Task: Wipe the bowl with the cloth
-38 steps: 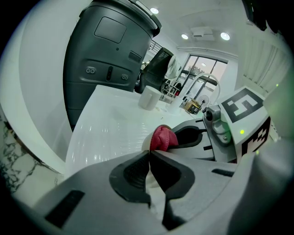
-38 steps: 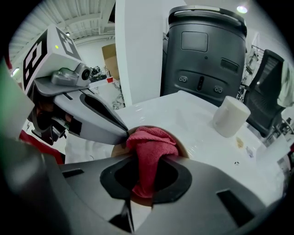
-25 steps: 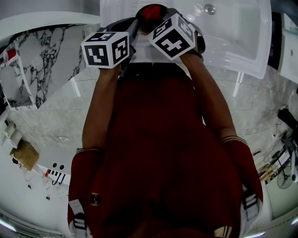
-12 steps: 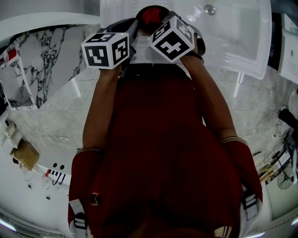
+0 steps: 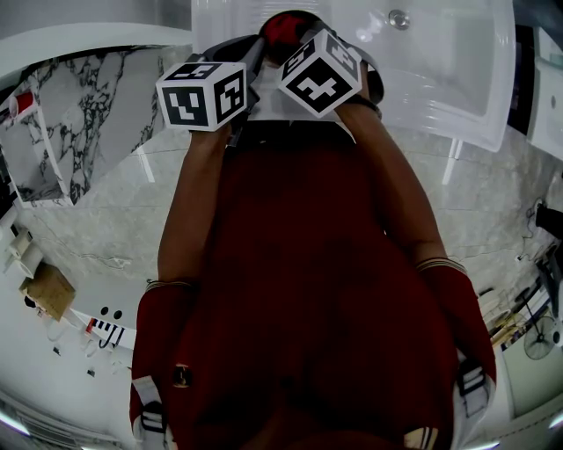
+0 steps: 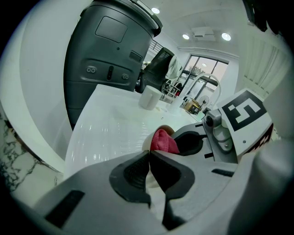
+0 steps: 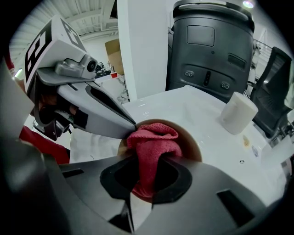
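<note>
A tan bowl [image 7: 192, 146] sits on the white table [image 7: 193, 105] just ahead of both grippers. My right gripper [image 7: 146, 176] is shut on a red cloth [image 7: 151, 144], which is bunched up and pressed into the bowl. From the left, my left gripper [image 7: 131, 125] reaches the bowl's rim; in its own view the left gripper [image 6: 149, 153] has its jaws closed on the pale rim edge, with the cloth [image 6: 163, 141] just beyond. In the head view the cloth [image 5: 283, 25] peeks out above the two marker cubes; the bowl is mostly hidden there.
A white paper roll [image 7: 238, 112] stands on the table behind the bowl. Beyond it rises a large dark grey bin [image 7: 211, 46], with a black chair [image 7: 274, 87] at the right. The person's red-sleeved arms fill the middle of the head view, over a marble floor [image 5: 97, 202].
The right gripper's marker cube has shifted slightly up and left and turned a little with the cloth. The left gripper has stayed almost still.
</note>
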